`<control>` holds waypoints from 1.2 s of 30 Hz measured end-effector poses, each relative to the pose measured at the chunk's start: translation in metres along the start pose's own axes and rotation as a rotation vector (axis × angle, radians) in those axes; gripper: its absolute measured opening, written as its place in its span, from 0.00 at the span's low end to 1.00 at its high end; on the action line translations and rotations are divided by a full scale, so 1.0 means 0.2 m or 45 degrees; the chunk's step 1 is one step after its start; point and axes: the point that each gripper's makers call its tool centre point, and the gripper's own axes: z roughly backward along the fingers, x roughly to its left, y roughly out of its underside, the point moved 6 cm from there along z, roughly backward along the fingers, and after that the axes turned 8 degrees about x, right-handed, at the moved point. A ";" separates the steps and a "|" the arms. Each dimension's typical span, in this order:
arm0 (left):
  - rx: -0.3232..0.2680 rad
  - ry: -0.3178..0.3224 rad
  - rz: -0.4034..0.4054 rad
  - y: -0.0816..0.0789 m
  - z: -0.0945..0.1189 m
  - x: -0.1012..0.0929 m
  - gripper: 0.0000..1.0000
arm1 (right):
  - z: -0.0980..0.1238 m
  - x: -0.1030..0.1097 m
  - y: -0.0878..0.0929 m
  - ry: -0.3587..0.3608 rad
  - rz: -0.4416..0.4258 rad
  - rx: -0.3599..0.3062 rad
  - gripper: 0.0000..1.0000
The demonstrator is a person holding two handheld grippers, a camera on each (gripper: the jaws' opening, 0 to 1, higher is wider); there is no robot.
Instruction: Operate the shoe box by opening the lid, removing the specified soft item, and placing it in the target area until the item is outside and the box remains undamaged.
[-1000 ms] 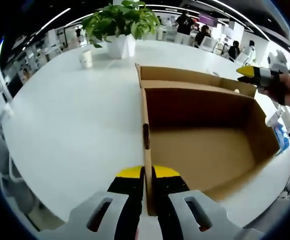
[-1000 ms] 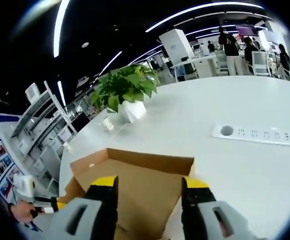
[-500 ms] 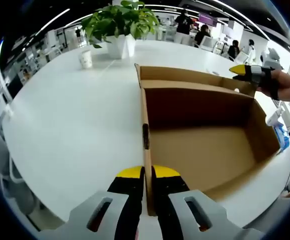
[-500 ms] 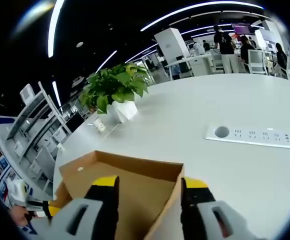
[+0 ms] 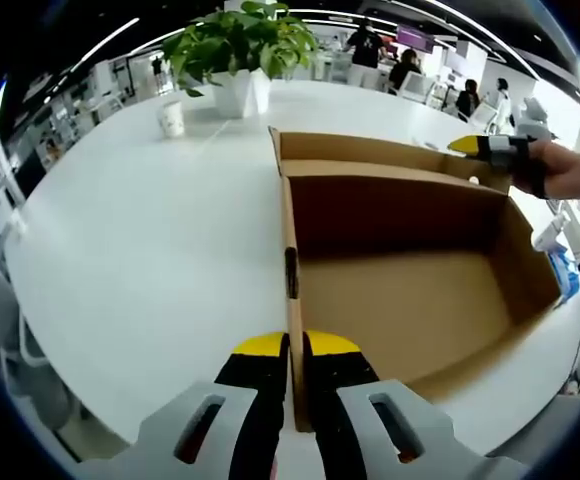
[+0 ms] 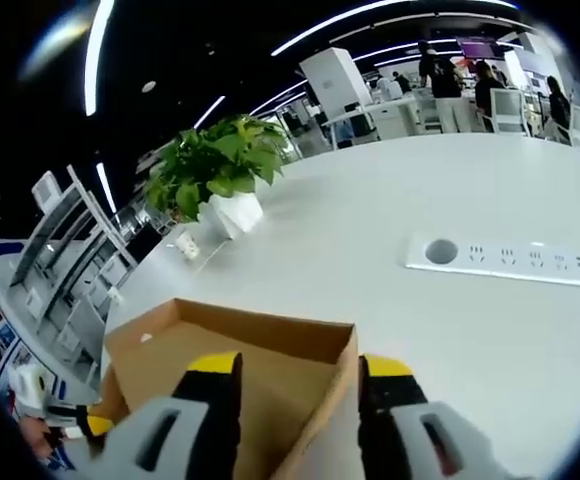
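The box (image 5: 410, 290) sat open on the white table (image 5: 140, 230), its brown interior bare as far as could be seen. The left gripper (image 5: 295, 350) was clamped on the box's near wall, one jaw outside and one inside. In the left gripper view the right gripper (image 5: 485, 148) was at the far right corner of the box, held by a hand (image 5: 570, 172). In the right gripper view the right gripper (image 6: 292, 366) stood with jaws spread, straddling the box (image 6: 230, 350) corner; contact could not be judged. A potted plant (image 5: 238, 50) and a cup (image 5: 172, 117) stood beyond the box; a power strip (image 6: 500, 260) lay on the table (image 6: 420, 310).
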 end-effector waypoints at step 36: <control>0.000 -0.017 -0.020 0.00 0.00 0.00 0.04 | -0.01 -0.06 -0.06 0.242 -0.060 0.098 0.02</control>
